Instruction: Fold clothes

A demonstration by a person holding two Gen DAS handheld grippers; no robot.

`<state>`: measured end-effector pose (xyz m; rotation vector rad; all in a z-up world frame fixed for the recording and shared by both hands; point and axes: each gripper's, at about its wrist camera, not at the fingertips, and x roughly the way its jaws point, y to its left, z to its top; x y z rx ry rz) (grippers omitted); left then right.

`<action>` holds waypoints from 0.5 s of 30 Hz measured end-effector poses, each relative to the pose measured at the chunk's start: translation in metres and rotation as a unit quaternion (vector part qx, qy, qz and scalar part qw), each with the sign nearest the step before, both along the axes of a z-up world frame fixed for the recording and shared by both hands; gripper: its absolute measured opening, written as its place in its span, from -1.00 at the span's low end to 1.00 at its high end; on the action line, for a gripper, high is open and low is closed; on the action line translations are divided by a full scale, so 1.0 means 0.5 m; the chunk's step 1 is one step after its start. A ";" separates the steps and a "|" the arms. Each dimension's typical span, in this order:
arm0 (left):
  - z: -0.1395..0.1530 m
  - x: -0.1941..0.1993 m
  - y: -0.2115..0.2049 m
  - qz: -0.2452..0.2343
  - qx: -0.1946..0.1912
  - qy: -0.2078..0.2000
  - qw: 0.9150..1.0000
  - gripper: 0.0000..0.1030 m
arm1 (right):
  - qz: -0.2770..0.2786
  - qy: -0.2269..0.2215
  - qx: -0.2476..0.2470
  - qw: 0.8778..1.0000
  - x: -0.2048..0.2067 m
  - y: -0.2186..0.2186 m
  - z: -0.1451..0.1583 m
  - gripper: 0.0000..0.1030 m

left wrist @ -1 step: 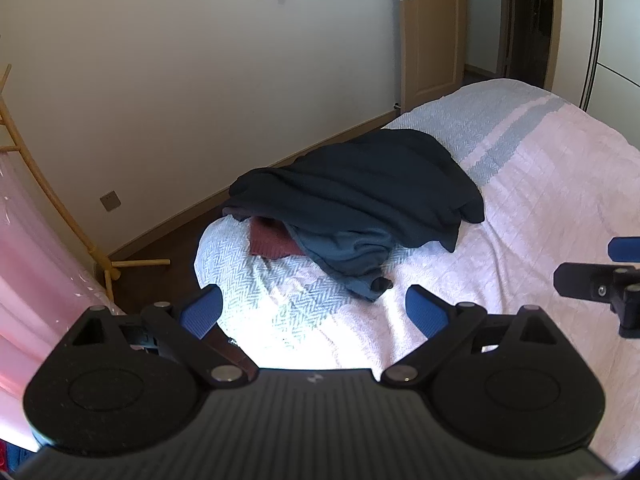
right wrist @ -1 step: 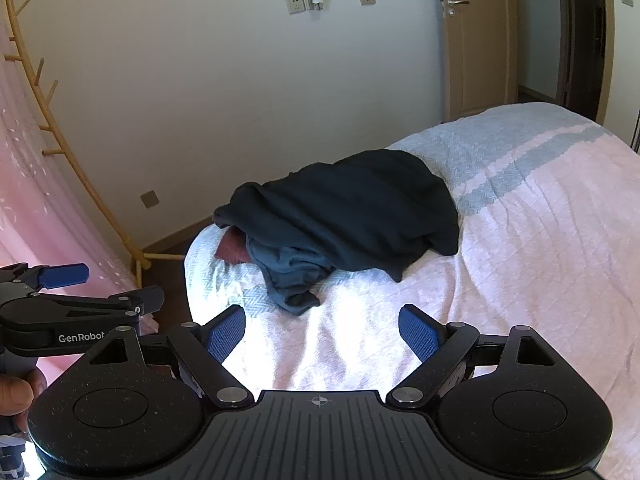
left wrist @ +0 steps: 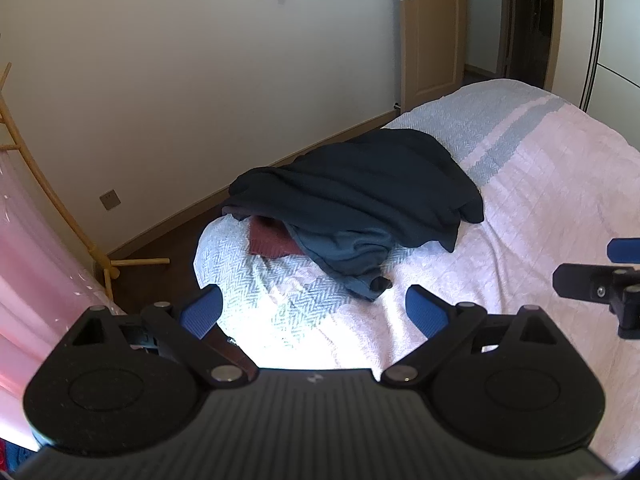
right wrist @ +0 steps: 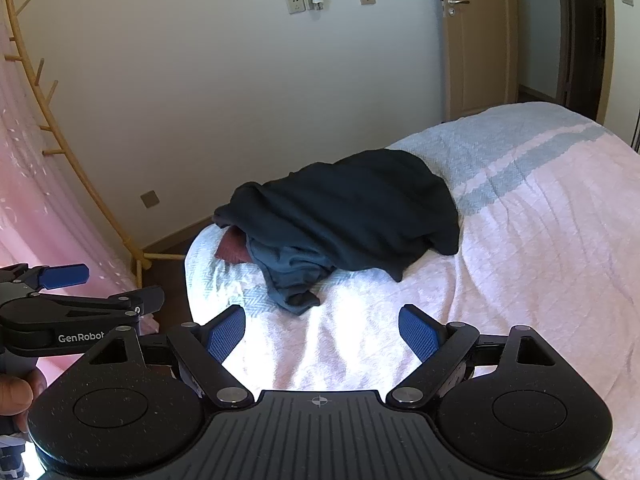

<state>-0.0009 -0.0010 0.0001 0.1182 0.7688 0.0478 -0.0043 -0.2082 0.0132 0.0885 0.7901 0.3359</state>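
A pile of clothes lies at the near left corner of the bed [left wrist: 540, 200]. A dark navy garment [left wrist: 360, 192] is draped over a teal-blue one [left wrist: 344, 252] and a maroon one [left wrist: 270, 240] that peeks out at the left. The same navy garment [right wrist: 348, 216] and teal-blue one [right wrist: 292, 276] show in the right wrist view. My left gripper [left wrist: 314, 312] is open and empty, hovering short of the pile. My right gripper [right wrist: 322, 332] is open too, with nothing between its blue pads [right wrist: 418, 332], just in front of the teal garment's tip.
A pink and grey-blue bedspread [right wrist: 520, 264] covers the bed. A bamboo coat rack [left wrist: 48, 200] and pink curtain [left wrist: 32, 272] stand at the left, on the dark floor [left wrist: 160, 240]. A wooden door [left wrist: 432, 32] is at the back. A hand [right wrist: 16, 396] holds the left gripper.
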 end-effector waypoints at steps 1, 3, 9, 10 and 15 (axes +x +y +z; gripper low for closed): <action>0.000 -0.001 -0.001 0.001 -0.001 0.000 1.000 0.87 | 0.000 0.000 0.000 1.000 0.001 -0.001 0.000 0.68; 0.000 -0.003 -0.003 0.002 -0.002 0.000 1.000 0.87 | -0.001 0.001 0.001 1.000 0.004 -0.003 0.000 0.68; 0.002 -0.013 -0.004 0.008 -0.009 0.001 1.000 0.87 | -0.002 0.004 0.003 1.000 0.011 -0.010 0.001 0.68; 0.002 -0.007 -0.004 0.008 -0.008 0.006 1.000 0.87 | -0.002 0.004 0.003 1.000 0.012 -0.011 0.001 0.68; 0.000 -0.001 -0.006 0.007 -0.011 0.017 1.000 0.87 | 0.001 0.007 0.005 1.000 0.018 -0.016 -0.004 0.68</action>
